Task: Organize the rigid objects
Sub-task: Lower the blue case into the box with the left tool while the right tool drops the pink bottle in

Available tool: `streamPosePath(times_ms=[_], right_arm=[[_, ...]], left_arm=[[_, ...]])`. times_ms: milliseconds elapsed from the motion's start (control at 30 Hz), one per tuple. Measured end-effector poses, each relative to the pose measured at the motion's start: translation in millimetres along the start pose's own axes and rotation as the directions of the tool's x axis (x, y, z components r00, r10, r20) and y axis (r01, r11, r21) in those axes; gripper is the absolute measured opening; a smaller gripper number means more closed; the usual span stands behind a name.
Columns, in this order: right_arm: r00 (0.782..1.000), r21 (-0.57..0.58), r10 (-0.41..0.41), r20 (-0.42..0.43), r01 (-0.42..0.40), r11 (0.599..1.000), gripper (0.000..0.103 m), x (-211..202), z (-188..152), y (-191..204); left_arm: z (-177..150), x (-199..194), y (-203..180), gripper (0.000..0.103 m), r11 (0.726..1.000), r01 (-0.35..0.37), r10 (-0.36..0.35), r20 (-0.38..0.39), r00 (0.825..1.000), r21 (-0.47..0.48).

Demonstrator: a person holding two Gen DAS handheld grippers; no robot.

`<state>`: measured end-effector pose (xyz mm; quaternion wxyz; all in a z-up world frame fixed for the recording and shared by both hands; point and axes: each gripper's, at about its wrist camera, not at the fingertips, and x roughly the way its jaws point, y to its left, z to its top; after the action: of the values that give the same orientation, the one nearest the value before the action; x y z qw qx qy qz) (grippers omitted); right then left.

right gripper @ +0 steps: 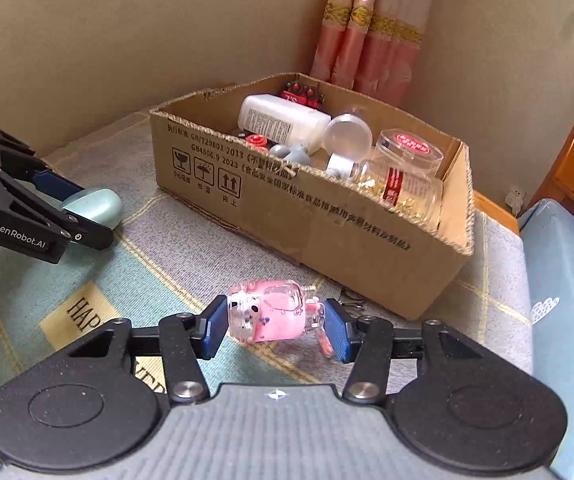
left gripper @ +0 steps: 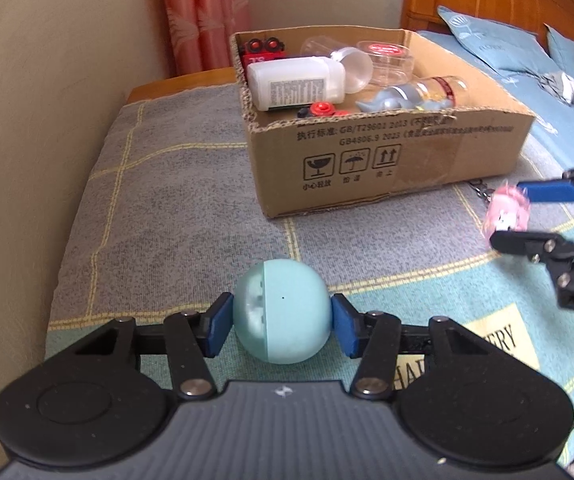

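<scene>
A: What does the left wrist camera give you that the right one doesn't?

B: The left gripper [left gripper: 283, 322] head-on, clenched on a pale teal egg-shaped plastic capsule [left gripper: 283, 312]; both blue pads press its sides, and its split between a translucent half and a matte half shows. Off to that gripper's right, the right gripper [left gripper: 505, 216] appears side-on, clamped around a blurred pink toy.

A: And the right wrist camera?

B: There the toy is sharp: a clear plastic camera-shaped toy with pink filling [right gripper: 269, 314], grasped between the right gripper's [right gripper: 273, 328] blue pads, just above the patterned blanket [right gripper: 167, 248]. The left gripper shows at its far left, with only one end of the teal capsule visible. This view also looks deeper into the open brown cardboard box [right gripper: 307, 216] ahead.

A: What's inside?

B: A white plastic bottle lying on its side [right gripper: 283, 120], a red toy vehicle [right gripper: 303, 94] behind it, a clear round tub with a red label [right gripper: 411, 148], a clear jar with a red band [right gripper: 403, 192], a grey toy figure [right gripper: 293, 154].

A: Anything in the way?

B: The box's near wall stands between both grippers and its contents. A small metal keyring [right gripper: 351, 302] lies on the blanket between the pink toy and the box. Pink curtains [right gripper: 367, 40] hang beyond the box, and a blue bedcover [right gripper: 563, 280] lies right of the right gripper.
</scene>
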<state>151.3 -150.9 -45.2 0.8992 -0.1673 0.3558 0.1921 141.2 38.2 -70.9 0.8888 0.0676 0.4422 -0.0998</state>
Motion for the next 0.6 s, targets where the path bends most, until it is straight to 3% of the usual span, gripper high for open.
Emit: streamPosePath(times_ms=[367, 600], right_arm=[[0.997, -0.015, 0.075, 0.034, -0.074, 0.997, 0.056, -53, 26, -26], [0.994, -0.031, 0.074, 0.077, -0.072, 0.997, 0.056, -74, 44, -37]], left_arm=[[27, -44, -9, 0.052, 0.993, 0.059, -0.065, 0.055, 0.996, 0.097], [65, -65, -21, 0.052, 0.983, 0.084, -0.105, 0.127, 0.986, 0.161]])
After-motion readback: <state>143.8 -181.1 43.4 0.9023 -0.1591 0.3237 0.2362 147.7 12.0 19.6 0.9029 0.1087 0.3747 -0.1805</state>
